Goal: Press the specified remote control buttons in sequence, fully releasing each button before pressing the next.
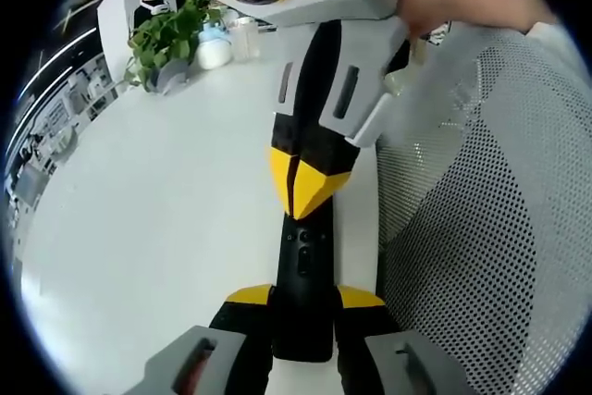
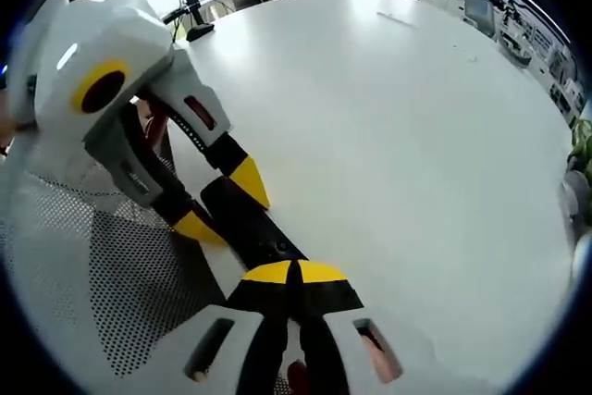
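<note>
Two grippers (image 1: 305,312) (image 2: 294,272), one remote (image 1: 302,293).

Open-plan office: long white table (image 2: 388,117), mesh chair (image 1: 490,228), potted plant (image 1: 166,39), distant desks (image 2: 518,20).

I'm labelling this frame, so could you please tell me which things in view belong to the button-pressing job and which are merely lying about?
Part of the job:
- remote control
- left tongs, clamping it
- right tongs, tips together on it

Lying about:
- potted plant
- mesh chair
- white table

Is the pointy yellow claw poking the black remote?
Touching. In the left gripper view, the right claw, closed to a point, presses on the remote.
</note>
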`<state>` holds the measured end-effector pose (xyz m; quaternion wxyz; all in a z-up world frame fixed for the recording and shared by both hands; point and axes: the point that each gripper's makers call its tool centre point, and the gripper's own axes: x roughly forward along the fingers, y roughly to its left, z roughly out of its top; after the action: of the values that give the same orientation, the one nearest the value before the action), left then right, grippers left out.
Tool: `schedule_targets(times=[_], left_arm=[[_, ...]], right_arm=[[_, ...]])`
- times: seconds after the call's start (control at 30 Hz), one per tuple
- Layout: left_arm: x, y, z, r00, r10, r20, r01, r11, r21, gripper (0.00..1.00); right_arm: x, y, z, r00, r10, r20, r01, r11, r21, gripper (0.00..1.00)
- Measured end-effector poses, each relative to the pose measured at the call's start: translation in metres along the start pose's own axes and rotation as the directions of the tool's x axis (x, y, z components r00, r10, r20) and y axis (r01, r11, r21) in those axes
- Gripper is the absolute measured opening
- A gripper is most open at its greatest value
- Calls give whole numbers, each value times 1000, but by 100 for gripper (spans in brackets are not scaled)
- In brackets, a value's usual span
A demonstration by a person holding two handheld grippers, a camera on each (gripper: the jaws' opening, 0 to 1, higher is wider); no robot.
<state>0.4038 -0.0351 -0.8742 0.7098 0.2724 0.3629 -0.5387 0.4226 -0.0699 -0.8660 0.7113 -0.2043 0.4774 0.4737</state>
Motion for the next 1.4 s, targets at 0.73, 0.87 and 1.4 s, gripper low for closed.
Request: schedule_targets(times=[0.73, 0.87, 1.4], left_arm=[[1, 0, 1, 1000, -1, 8, 1, 1000, -1, 25], [1, 1, 1, 1000, -2, 7, 2, 1000, 0, 25], [1, 0, 2, 1000, -5, 10, 5, 1000, 3, 25]], right_arm=[[0, 9, -2, 998, 54, -16, -54, 998, 23, 0], [0, 10, -2, 998, 59, -17, -59, 998, 26, 0], [0, 13, -3, 999, 32, -18, -33, 996, -86, 0]])
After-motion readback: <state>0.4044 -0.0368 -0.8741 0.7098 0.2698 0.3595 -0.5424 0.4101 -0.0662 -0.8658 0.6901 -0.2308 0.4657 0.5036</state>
